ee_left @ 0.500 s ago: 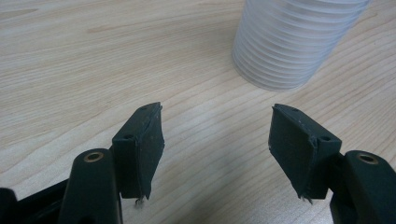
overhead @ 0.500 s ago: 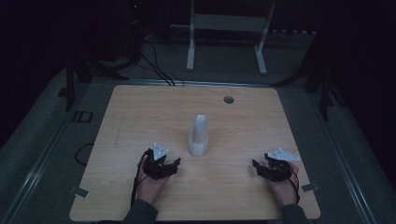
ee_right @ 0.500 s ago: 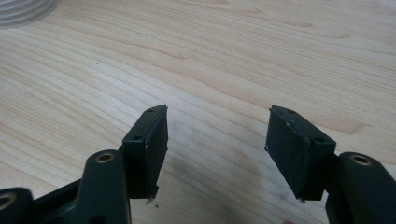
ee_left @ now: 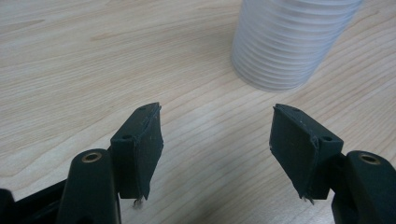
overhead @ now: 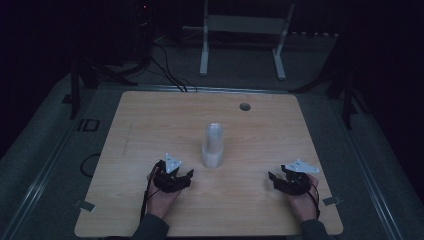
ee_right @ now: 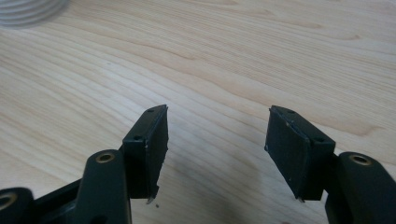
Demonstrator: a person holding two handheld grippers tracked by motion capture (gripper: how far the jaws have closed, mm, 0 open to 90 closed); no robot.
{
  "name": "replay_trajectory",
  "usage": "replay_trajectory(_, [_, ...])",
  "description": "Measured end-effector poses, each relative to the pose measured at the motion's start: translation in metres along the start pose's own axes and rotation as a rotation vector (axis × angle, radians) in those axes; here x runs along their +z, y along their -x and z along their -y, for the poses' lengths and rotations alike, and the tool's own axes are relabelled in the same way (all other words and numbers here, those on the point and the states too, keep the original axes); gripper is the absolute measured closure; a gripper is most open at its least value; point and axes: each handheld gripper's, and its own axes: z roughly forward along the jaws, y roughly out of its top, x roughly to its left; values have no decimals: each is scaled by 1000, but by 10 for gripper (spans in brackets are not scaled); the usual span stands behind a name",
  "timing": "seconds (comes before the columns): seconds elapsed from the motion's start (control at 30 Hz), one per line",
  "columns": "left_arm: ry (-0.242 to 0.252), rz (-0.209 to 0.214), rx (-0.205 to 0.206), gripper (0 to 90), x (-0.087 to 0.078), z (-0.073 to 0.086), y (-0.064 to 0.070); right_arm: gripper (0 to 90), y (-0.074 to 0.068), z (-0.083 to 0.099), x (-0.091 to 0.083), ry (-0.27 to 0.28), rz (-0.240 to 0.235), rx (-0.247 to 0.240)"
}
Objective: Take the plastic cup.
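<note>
The stack of white cups (overhead: 213, 145) stands upright near the middle of the bench (overhead: 150, 120), resting on its wider end, with the narrower end pointing up. In the left gripper view the stack (ee_left: 289, 42) shows as a column of closely nested ribbed rims, its base seated flat on the wood grain. The left gripper (overhead: 186, 176) sits on the near side of the stack and to its left, close to it but not touching; its jaws stand wide apart with nothing between them — in the left gripper view (ee_left: 217, 140) only bare bench surface lies in the gap, and the stack is ahead and slightly right of the jaw line. The right gripper (overhead: 273, 179) rests well apart from the stack, on the near side and to its right, jaws likewise spread wide and empty; in the right gripper view (ee_right: 217, 140) the stack (ee_right: 28, 11) appears only as a ribbed edge at the upper left corner. Each gripper carries a grey three-cornered plate on top. A small round hole (overhead: 244, 106) pierces the bench beyond the stack, slightly to its right — near the far edge.
</note>
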Motion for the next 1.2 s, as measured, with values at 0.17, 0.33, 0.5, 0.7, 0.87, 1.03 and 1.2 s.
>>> replay_trajectory(0.17, [19, 37, 4, 342, -1, -3, 3, 386, -10, -13, -8, 24, -18, -29])
replay_trajectory(0.33, [31, 62, 13, 333, 0, -9, 5, 385, -19, -29, -12, 45, -39, -78])
replay_trajectory(0.5, [54, 99, 12, 327, 2, -18, 7, 385, -24, -44, -14, 73, -81, -74])
replay_trajectory(0.7, [60, 111, 55, 300, 8, -28, 13, 381, -32, -64, -17, 111, -110, -99])
replay_trajectory(0.87, [80, 122, 73, 276, 12, -35, 16, 376, -37, -76, -18, 132, -136, -109])
replay_trajectory(1.03, [102, 139, 67, 231, 17, -44, 18, 350, -46, -91, -17, 149, -154, -126])
replay_trajectory(1.2, [112, 152, 68, 193, 23, -49, 22, 330, -52, -100, -16, 156, -166, -141])
